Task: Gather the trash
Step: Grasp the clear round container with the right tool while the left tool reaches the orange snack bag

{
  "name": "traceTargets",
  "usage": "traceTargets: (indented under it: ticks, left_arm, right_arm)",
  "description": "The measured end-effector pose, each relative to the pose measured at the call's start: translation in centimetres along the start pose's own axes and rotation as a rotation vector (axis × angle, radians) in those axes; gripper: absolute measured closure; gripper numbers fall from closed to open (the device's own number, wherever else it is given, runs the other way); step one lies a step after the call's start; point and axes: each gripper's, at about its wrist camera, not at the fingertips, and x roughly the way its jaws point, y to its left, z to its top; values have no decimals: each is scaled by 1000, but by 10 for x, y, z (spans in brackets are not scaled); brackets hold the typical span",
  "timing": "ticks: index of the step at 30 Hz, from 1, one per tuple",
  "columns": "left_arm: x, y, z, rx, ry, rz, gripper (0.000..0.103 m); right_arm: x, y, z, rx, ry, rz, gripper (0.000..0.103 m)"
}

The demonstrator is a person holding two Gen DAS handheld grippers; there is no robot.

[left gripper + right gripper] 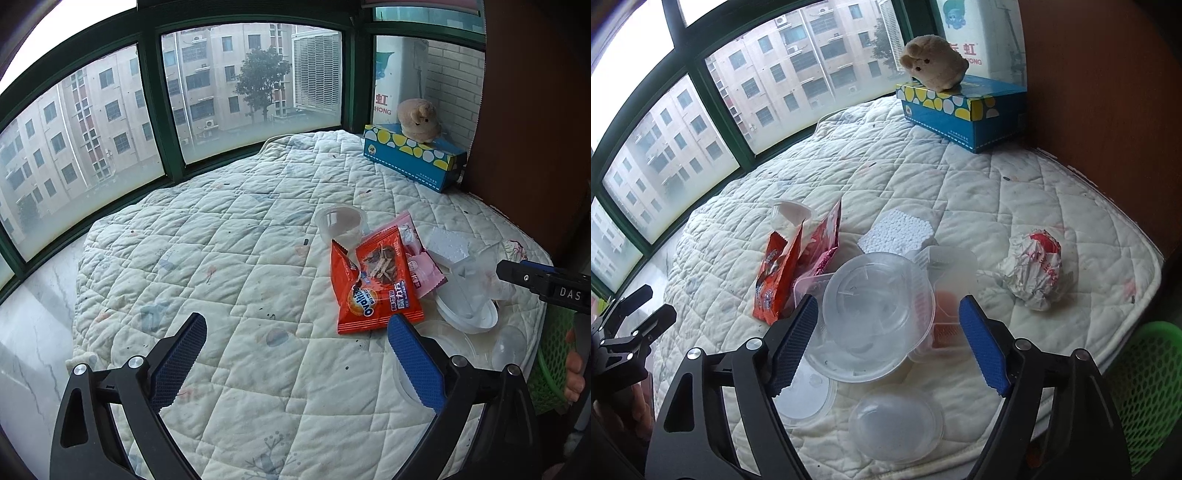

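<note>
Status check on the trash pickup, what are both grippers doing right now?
Left gripper open, empty, near orange snack wrapper. Right gripper open, fingers either side of clear round plastic container, not gripping. Crumpled white-and-red paper ball untouched.

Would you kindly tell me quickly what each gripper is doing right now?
Left gripper: jaws open, holding nothing, above the quilt.
Right gripper: jaws open either side of the clear plastic container, not yet gripping it.

Bay window (251, 92), dark green frames, lower panes frosted; pale apartment blocks and tree outside, flat grey daylight. White quilted mattress pad (221, 258) over marble sill (33, 325). Brown wooden panel (1108, 110) at right. White brick-pattern wall (454, 85) in corner.
</note>
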Motion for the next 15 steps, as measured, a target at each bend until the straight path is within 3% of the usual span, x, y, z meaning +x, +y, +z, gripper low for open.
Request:
traceTargets:
  ticks: [6, 9, 15]
  left_arm:
    - [20, 4, 3, -16, 46, -41, 20]
    - [31, 5, 5, -29, 67, -69, 26]
    - [52, -5, 14, -40, 117, -148, 27]
  right_arm:
    - [15, -3, 6, -5, 19, 15, 29]
    - [20, -3, 6, -10, 31, 25, 36]
    - [18, 0, 4, -29, 16, 11, 40]
